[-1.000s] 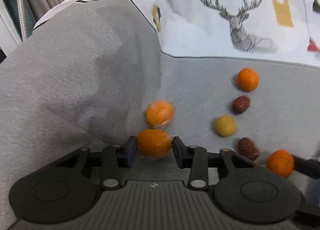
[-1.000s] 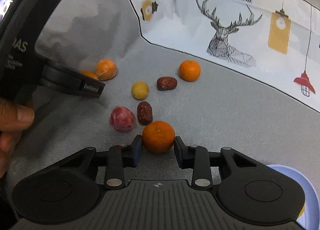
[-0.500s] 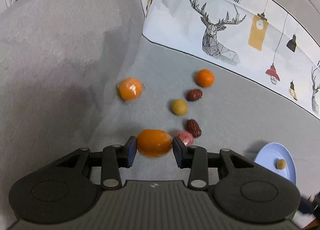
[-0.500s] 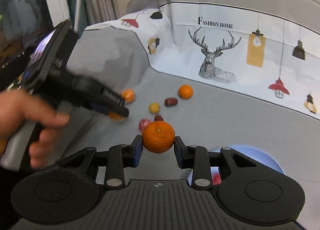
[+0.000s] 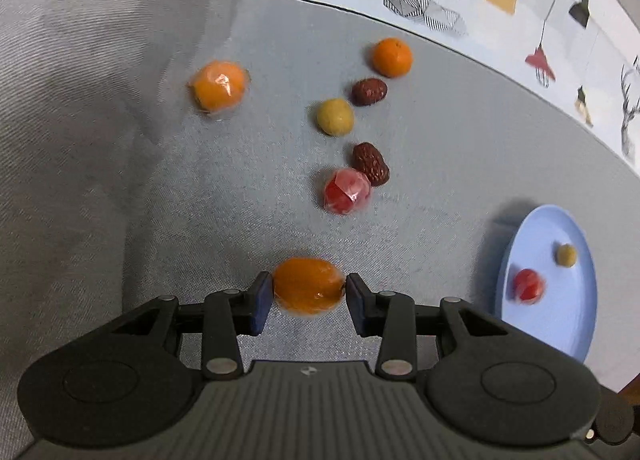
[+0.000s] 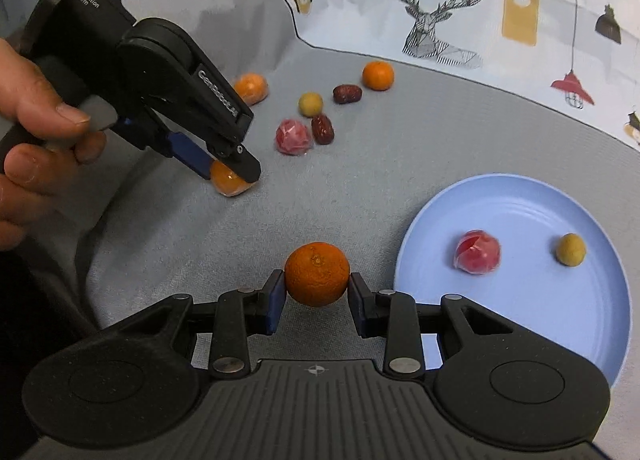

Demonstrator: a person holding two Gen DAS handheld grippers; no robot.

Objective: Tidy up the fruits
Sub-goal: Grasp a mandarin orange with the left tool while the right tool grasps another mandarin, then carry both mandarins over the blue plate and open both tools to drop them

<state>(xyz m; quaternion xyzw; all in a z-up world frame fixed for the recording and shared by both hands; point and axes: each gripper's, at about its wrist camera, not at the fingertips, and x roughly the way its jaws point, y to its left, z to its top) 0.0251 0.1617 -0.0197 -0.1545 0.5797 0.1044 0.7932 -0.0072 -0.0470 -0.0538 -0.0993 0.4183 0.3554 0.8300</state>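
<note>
My left gripper [image 5: 307,296] is shut on a wrapped orange fruit [image 5: 307,286] and holds it above the grey sofa seat; it also shows in the right wrist view [image 6: 230,176]. My right gripper [image 6: 316,294] is shut on a mandarin [image 6: 317,274], just left of the blue plate [image 6: 520,300]. The plate holds a wrapped red fruit [image 6: 477,252] and a small yellow fruit [image 6: 570,249]. On the seat lie a wrapped orange fruit [image 5: 218,86], a mandarin [image 5: 392,57], a yellow fruit [image 5: 335,116], two red dates [image 5: 369,91] [image 5: 371,162] and a wrapped red fruit [image 5: 346,191].
The grey sofa backrest [image 5: 80,60] rises at the left. A white printed cover with a deer [image 6: 440,12] drapes the back behind the fruits. The plate [image 5: 548,284] sits at the right near the seat's front edge.
Both grippers have lifted their fruits off the seat and pulled back toward the right. The plate has come into view, close beside the right gripper.
</note>
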